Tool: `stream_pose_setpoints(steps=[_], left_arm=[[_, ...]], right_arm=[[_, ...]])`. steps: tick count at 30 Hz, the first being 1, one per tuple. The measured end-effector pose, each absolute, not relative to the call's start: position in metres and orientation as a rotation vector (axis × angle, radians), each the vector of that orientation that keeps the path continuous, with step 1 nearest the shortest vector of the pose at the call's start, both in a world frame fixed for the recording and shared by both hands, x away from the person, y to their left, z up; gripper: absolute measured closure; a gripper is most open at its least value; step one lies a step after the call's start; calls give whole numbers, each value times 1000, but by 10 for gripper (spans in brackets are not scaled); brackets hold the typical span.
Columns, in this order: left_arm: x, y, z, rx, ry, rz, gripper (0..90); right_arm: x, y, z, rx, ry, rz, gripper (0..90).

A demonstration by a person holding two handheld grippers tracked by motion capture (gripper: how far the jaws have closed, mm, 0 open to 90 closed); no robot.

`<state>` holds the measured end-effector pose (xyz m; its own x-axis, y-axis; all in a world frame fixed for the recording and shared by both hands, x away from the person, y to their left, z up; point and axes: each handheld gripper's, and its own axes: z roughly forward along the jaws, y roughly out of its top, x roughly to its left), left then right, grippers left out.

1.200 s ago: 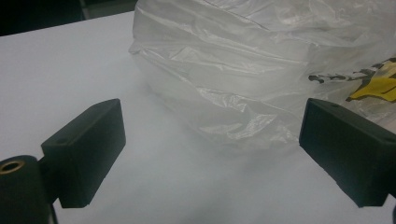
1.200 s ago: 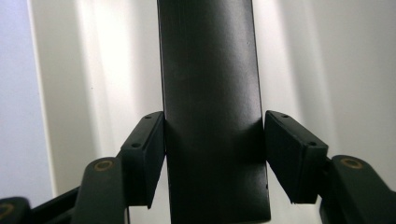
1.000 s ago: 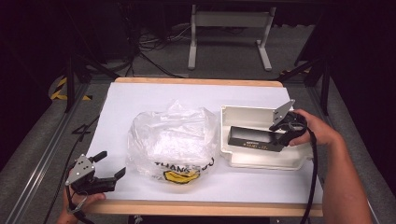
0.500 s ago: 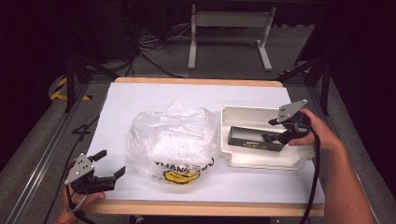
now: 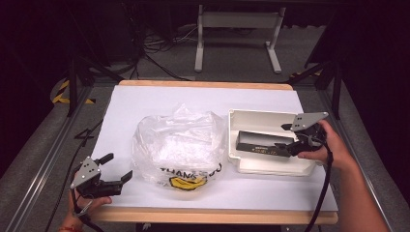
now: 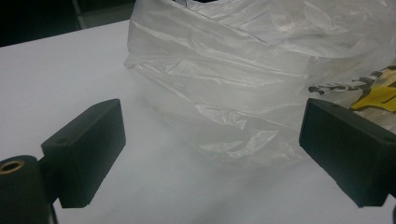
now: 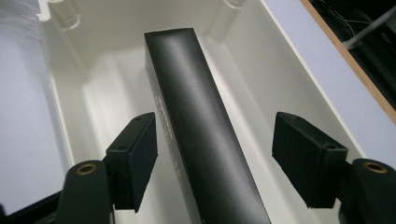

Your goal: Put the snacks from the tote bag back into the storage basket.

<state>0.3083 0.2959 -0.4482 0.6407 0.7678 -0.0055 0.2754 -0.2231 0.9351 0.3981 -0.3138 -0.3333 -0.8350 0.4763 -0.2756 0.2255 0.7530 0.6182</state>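
The right gripper (image 5: 288, 140) is sitting at the near end of the long black box (image 7: 196, 116), and its jaws have just been opening: in the right gripper view the box is lying between them, with a gap to the pad on one side and the other pad just beside its edge, not pressing. So the box is resting loose inside the white tray (image 5: 251, 166), lying lengthwise along the tray floor on the right of the table (image 5: 145, 99). The left gripper (image 5: 113, 169) is waiting near the table's front left corner, jaws spread wide with nothing in them, facing the crumpled plastic bag (image 6: 243, 79) that is sitting in the middle. The risk I am seeing is on the way out: with the pads standing so close around the box, a sideways pull could catch its edge and drag or tip it, or nudge the light tray across the table. The bag looks flimsy, so a careless grab there could bunch it or slide it away.
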Motion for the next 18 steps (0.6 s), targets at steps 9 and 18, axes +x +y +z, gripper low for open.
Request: stream_pose_setpoints(steps=[9, 18], left_arm=[[309, 297, -447, 1784, 835, 573, 80], [309, 298, -446, 1776, 826, 568, 80]], right_arm=[[372, -315, -328, 609, 2409, 836, 226], [353, -320, -327, 671, 2335, 852, 217]])
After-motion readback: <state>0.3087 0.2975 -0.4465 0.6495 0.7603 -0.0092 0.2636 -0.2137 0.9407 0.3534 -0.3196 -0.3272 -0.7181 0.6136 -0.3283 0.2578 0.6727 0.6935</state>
